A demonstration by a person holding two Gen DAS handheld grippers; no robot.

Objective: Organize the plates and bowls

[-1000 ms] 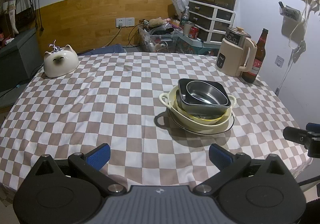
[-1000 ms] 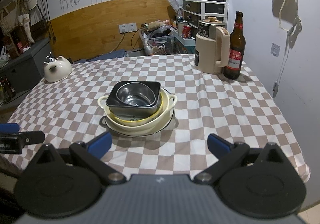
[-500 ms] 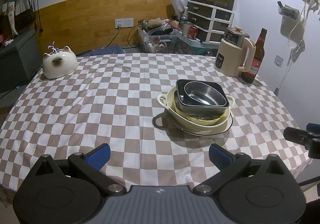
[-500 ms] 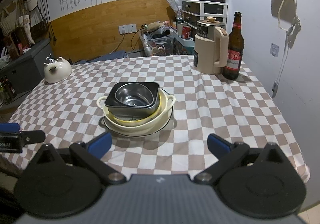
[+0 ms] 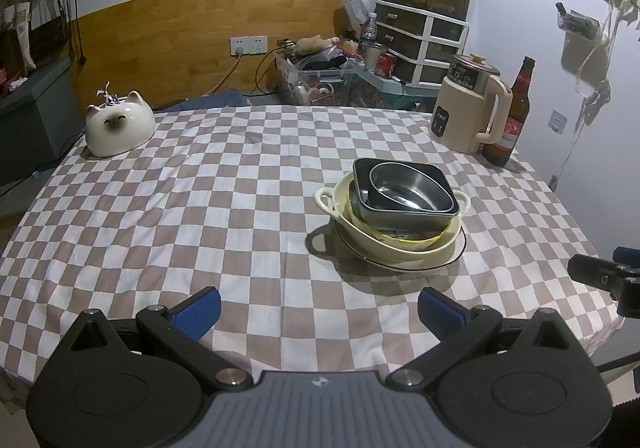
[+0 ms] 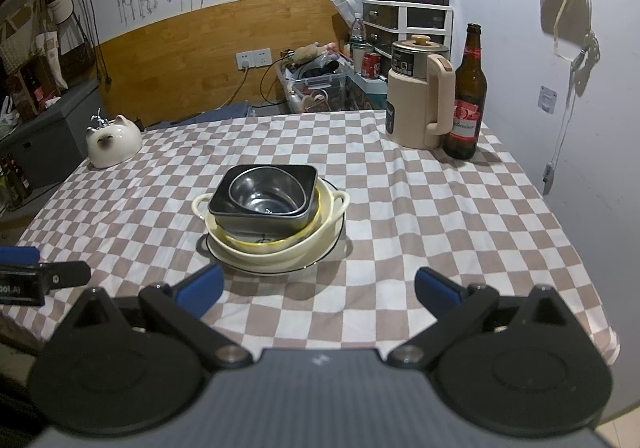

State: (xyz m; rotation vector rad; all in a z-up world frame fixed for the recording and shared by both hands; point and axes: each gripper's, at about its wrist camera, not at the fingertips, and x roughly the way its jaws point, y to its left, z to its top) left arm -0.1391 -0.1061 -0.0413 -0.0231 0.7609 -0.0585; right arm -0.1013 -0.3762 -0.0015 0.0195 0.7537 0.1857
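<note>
One stack of dishes sits on the checkered tablecloth (image 5: 200, 184), at about 1 o'clock from the left gripper (image 5: 319, 306) and 11 o'clock from the right gripper (image 6: 319, 290). Counted from the bottom, the stack holds one black-rimmed plate (image 6: 335, 244), one cream two-handled dish (image 6: 280, 250), one yellow-rimmed bowl (image 6: 260, 244) of which only a sliver shows, one dark square bowl (image 6: 262, 222), and one steel bowl (image 6: 264, 190) nested on top; there may be another piece hidden inside, but the view does not settle it.

Both grippers hang above the near edge of the table, well apart from the stack. Each has its two blue-padded fingers spread wide with nothing between them. From the left wrist view, the right gripper's tip shows at 3 o'clock; from the right wrist view, the left gripper's tip shows at 9 o'clock.

Elsewhere on the cloth stand one white cat-shaped ornament (image 5: 119, 123) at the far left, about 10 o'clock, and at the far right, about 1 o'clock, one beige electric kettle (image 6: 420, 98) with one brown beer bottle (image 6: 466, 100) just beside it.
</note>
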